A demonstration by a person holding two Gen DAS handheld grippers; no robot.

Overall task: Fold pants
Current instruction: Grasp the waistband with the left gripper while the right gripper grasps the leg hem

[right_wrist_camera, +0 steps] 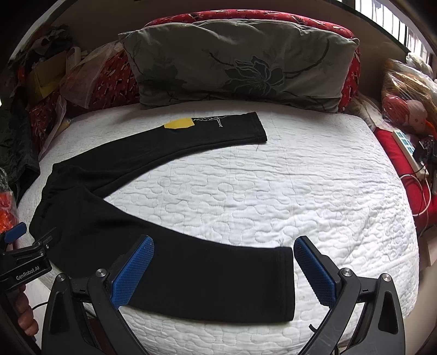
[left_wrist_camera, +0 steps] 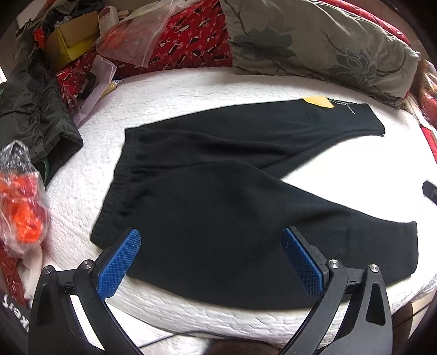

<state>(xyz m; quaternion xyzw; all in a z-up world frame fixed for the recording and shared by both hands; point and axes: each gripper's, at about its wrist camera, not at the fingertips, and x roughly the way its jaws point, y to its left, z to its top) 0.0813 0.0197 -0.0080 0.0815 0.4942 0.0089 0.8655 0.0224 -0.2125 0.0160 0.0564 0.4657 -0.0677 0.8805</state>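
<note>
Black pants (left_wrist_camera: 218,191) lie spread flat on the white quilted bed (left_wrist_camera: 191,90), legs splayed apart.

We see the left gripper (left_wrist_camera: 211,243) at the bottom of its frame, fingers open over the waist end; the right gripper (right_wrist_camera: 224,250) likewise stands open, its blue pads either side of the near leg's cuff. A yellow patch (right_wrist_camera: 179,123) marks the far leg, below the floral pillow (right_wrist_camera: 237,62).

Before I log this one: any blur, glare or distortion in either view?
Left wrist view: slight motion smear on the pants, quilt overexposed, strong fisheye curvature. Right wrist view: sharper, quilt stitching crisp; bright window top right, corners vignetted black.
</note>
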